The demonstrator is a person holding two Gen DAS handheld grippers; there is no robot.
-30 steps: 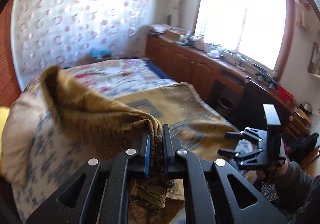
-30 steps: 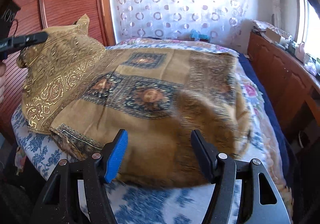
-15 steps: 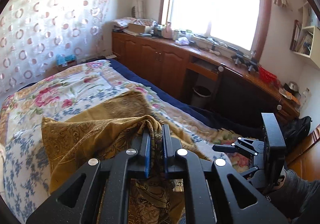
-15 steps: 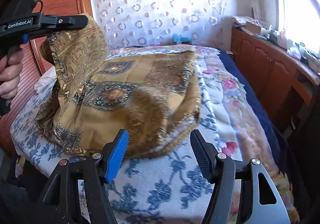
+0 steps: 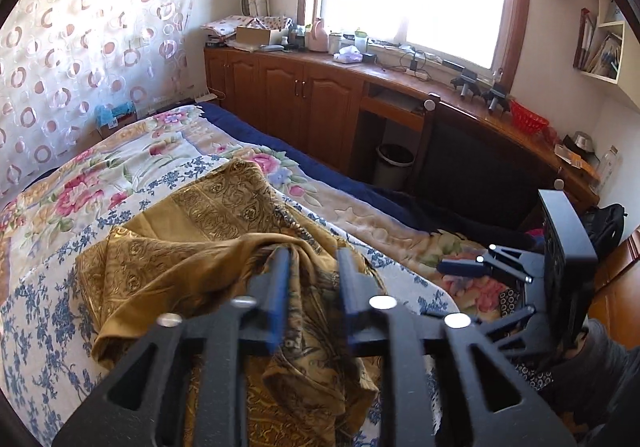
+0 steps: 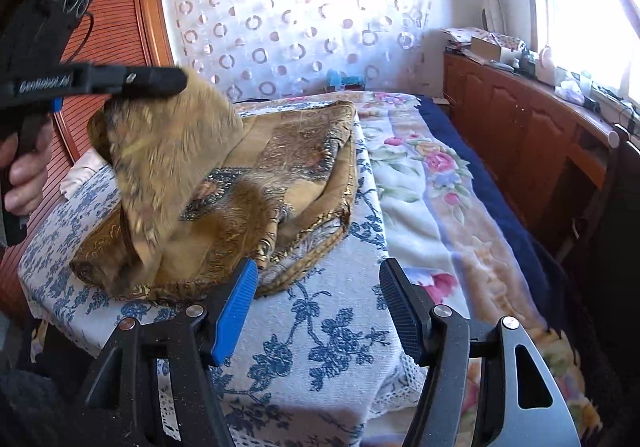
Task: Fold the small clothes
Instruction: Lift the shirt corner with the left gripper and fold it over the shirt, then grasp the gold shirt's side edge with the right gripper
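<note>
The gold cloth point(image 6: 256, 183) lies on the bed point(image 6: 340, 327), on its blue-flowered sheet, folded over in a loose heap toward the wardrobe point(image 6: 120, 27) side. One bunched corner of it hangs lifted above the heap, blurred. The left gripper point(image 5: 310, 279) is over that corner with its jaws opening; the fabric sits between the fingers, and the pads no longer press it. The right gripper point(image 6: 316, 307) hovers over bare sheet just beside the cloth's near edge, fingers spread wide, grasping nothing. A hand point(image 6: 24, 171) grips the left gripper's handle.
</note>
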